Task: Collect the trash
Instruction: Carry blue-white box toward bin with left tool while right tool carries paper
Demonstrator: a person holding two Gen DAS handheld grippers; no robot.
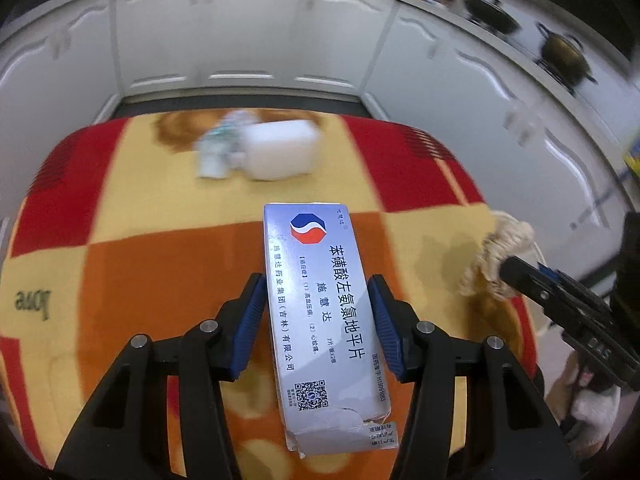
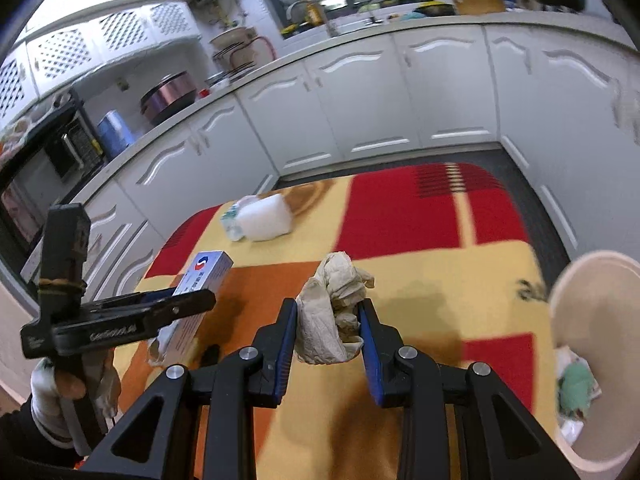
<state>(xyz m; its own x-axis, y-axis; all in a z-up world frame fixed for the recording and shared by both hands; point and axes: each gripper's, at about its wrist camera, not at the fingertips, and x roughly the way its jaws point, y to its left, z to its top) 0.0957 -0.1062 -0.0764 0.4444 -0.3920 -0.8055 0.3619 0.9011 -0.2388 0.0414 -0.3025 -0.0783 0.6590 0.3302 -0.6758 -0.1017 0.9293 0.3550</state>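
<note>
Silver medicine box [image 1: 320, 312] sat pinched in my left tongs [image 1: 318, 320], centre of the frame; my right tongs [image 2: 330, 328] squeezed a crumpled tissue [image 2: 334, 312]. I judged the smooth box could slip before reaching the bin [image 2: 592, 320] at right.

box [image 1: 320, 316] between left tongs [image 1: 318, 322], tissue [image 2: 332, 312] between right tongs [image 2: 328, 336], bin [image 2: 596, 344] to the right

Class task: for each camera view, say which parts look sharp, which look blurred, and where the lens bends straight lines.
Left wrist view: medicine box sharp, white container behind smeared, cabinets bowed. Right wrist view: crumpled tissue crisp, bin at the edge soft, counter curved.
</note>
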